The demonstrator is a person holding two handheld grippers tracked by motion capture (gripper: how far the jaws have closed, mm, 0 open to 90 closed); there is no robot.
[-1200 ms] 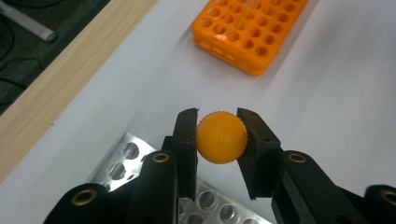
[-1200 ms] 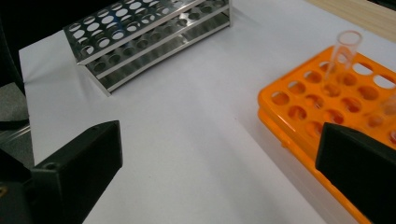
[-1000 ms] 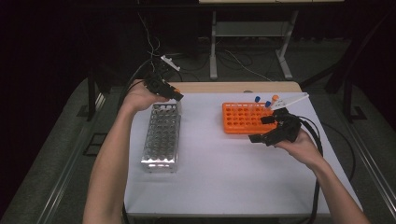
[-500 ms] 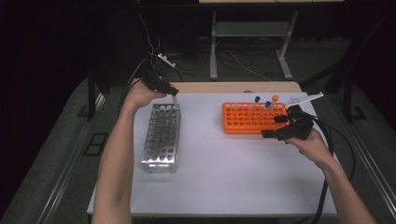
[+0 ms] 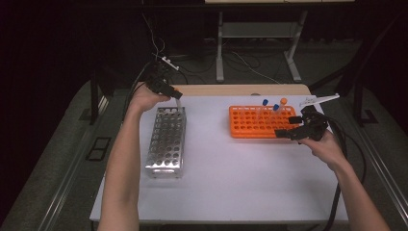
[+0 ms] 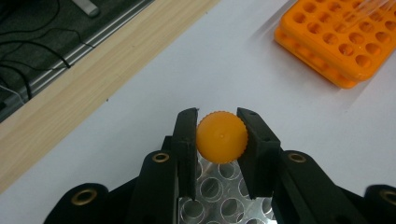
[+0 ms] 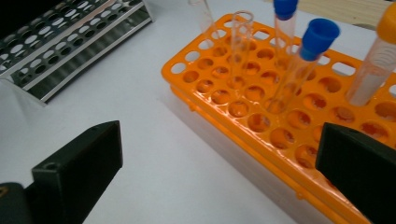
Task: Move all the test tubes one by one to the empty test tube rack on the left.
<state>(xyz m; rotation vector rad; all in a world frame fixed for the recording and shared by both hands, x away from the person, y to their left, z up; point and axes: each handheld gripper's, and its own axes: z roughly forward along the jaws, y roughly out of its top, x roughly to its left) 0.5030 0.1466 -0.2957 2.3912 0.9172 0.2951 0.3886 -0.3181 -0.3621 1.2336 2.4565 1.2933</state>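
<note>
White table (image 5: 231, 183) seen from above, with a pale wooden strip (image 5: 240, 90) along its far edge; the surrounding room is dark, its floor crossed by loose black cables (image 5: 250, 67) and carrying the grey legs of a second table (image 5: 220, 53) beyond. A power strip (image 5: 169, 62) lies on the floor behind the left hand. On the left half of the table stands a metal tube rack (image 5: 166, 142), its long side running away from the person; on the right half, well apart from it, stands an orange tube rack (image 5: 262, 121) holding several tubes at its far right end: two blue-capped tubes (image 7: 303, 60), an orange-capped tube (image 7: 376, 60) and uncapped clear tubes (image 7: 243, 42), all leaning slightly. The left gripper (image 5: 163, 86) is held over the far end of the metal rack; in the left gripper view its jaws are clamped on the ribbed orange cap (image 6: 222, 137) of a tube, which sits directly above the rack's holes (image 6: 219, 191). The tube's body below the cap is hidden, so whether it has entered a hole cannot be told. The right gripper (image 5: 288, 127) hovers just beside the near right corner of the orange rack; in the right gripper view its jaws stand wide apart with nothing between them. A white object (image 5: 320, 100) lies at the table's far right edge, too small to identify.
</note>
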